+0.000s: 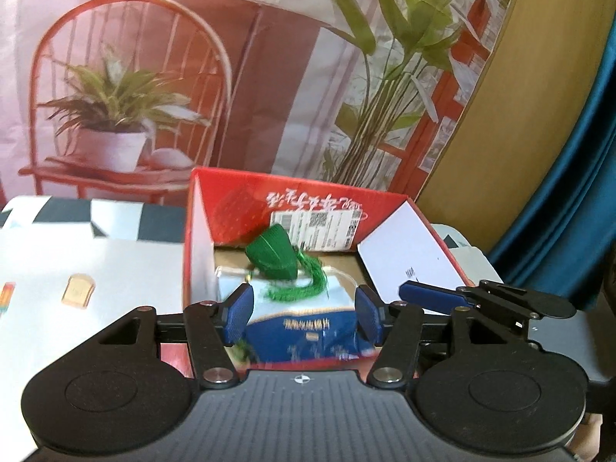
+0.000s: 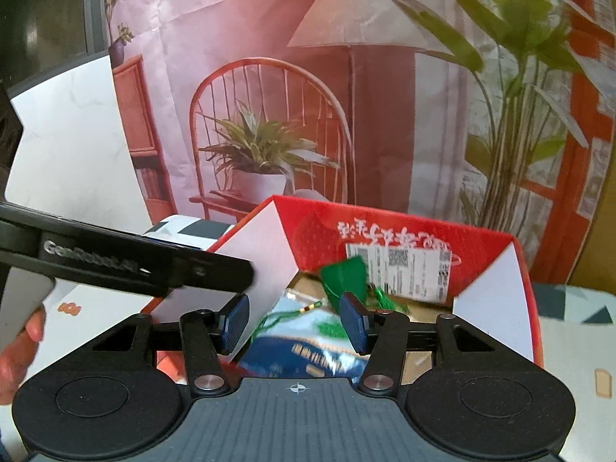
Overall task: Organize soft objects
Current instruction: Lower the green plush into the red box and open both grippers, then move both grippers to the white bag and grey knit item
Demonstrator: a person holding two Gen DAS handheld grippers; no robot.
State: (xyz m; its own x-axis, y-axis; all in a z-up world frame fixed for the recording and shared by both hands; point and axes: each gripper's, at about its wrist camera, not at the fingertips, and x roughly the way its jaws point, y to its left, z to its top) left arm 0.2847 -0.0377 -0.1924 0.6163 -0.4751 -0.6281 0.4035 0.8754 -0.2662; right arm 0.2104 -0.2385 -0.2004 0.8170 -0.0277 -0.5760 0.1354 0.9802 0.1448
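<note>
Red cardboard box (image 1: 292, 200) is seen open-topped on a patterned tablecloth (image 1: 77, 265), white inner flaps (image 1: 408, 258) folded up, a printed label (image 1: 315, 231) stuck on the far inner wall.

Inside the box: a blue-and-white soft pack (image 1: 304, 319) with gold lettering on its blue front panel, glossy wrapper, pale top face. On top of it a green woven sachet (image 1: 271, 256) is seen, rounded and ribbed, with a green tassel (image 1: 308, 285) trailing down over the pack's top. A thin cord with a small bead is visible in the right wrist view (image 2: 304, 310).

Left gripper (image 1: 304, 313): fingers spread, one blue pad (image 1: 238, 313) on each side of the pack; contact cannot be confirmed, frame is blurred. Nothing is seen clamped.

Right gripper (image 2: 296, 323): fingers apart, held over the near edge of the box, pack (image 2: 304, 350) seen between the pads (image 2: 356, 323), not gripped. The sachet (image 2: 344, 275) lies just beyond them.

A painted backdrop (image 1: 154, 77) with chair, lamp and plants is seen behind the box.
</note>
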